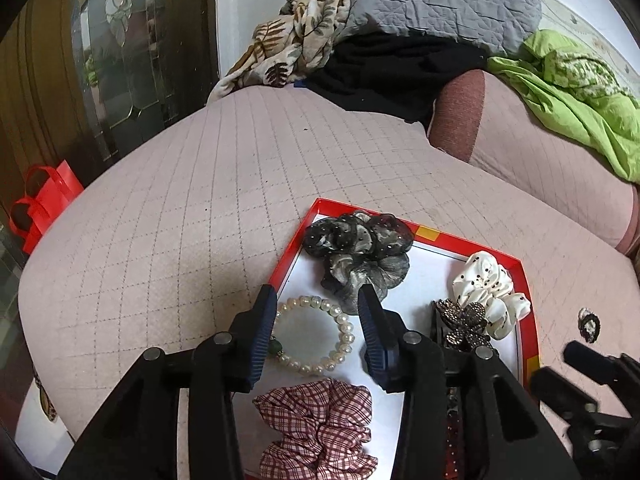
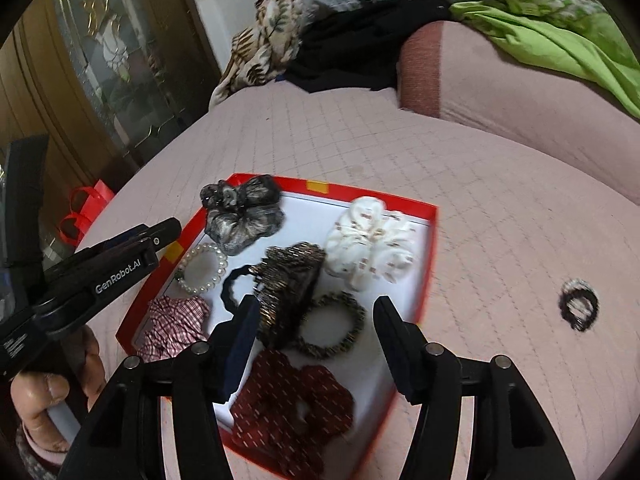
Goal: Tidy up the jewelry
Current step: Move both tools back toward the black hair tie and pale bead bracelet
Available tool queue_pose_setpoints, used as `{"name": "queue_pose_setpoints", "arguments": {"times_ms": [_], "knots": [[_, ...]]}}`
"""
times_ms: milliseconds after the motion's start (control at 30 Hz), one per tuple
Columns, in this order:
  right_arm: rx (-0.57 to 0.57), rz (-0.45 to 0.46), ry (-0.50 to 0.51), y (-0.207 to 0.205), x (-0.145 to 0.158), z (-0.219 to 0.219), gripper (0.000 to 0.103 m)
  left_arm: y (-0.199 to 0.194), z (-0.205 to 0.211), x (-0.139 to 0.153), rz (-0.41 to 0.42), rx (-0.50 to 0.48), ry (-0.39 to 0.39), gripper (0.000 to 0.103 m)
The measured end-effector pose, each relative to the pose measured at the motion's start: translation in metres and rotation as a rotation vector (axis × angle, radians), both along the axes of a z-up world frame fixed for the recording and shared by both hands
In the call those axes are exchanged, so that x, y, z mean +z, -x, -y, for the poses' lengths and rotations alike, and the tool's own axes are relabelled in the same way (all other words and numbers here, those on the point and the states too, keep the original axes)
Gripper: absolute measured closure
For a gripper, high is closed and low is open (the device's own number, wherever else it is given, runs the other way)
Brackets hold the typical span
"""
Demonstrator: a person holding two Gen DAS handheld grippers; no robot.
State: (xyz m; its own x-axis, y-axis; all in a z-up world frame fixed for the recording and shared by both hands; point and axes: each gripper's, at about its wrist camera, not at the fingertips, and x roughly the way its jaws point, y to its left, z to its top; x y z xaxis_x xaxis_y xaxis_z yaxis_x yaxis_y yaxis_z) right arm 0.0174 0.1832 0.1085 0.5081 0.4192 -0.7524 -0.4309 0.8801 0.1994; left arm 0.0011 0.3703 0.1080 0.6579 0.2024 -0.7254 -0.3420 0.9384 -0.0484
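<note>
Pink quilted bed [image 1: 168,216], clothes heaped at far end. Black-white hair tie [image 2: 579,304] alone on quilt, well right of red tray [image 2: 430,216]. Tray holds pearl bracelet [image 1: 310,334], grey scrunchie [image 1: 356,258], white scrunchie [image 2: 370,246], plaid scrunchie [image 1: 316,424], beaded clip [image 2: 290,280]. Left claw [image 1: 318,300] open over bracelet; right claw [image 2: 316,306] open, gripping nothing.

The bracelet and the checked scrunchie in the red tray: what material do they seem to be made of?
The bracelet looks like pearl or imitation-pearl beads: creamy white, rounded, slightly uneven, softly glossy, with one dark green bead. The checked scrunchie looks like thin woven cloth, matte, gathered into crumpled folds, in a red and white pattern.
</note>
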Motion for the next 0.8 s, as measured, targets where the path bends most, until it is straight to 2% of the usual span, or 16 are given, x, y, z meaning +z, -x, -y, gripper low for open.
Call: {"name": "queue_pose_setpoints", "arguments": {"times_ms": [167,333,500,567,667,800], "knots": [[-0.06,0.002,-0.018,0.013,0.003,0.045,0.039,0.004,0.016,0.005,0.001,-0.024,-0.03,0.061],[-0.164,-0.02,0.0,0.029,-0.003,0.115,0.039,0.015,0.041,0.014,0.024,-0.076,-0.045,0.061],[-0.3,-0.047,0.015,0.043,-0.014,0.194,0.039,0.03,0.083,0.022,0.041,-0.176,-0.014,0.061],[-0.351,-0.047,0.018,0.049,-0.016,0.221,0.039,0.034,0.104,0.022,0.018,-0.231,0.032,0.061],[-0.403,-0.038,0.026,0.051,-0.019,0.25,0.039,0.041,0.131,0.022,-0.003,-0.306,0.088,0.061],[-0.426,-0.03,0.024,0.043,-0.025,0.267,0.039,0.047,0.175,0.023,-0.019,-0.385,0.067,0.061]]}}
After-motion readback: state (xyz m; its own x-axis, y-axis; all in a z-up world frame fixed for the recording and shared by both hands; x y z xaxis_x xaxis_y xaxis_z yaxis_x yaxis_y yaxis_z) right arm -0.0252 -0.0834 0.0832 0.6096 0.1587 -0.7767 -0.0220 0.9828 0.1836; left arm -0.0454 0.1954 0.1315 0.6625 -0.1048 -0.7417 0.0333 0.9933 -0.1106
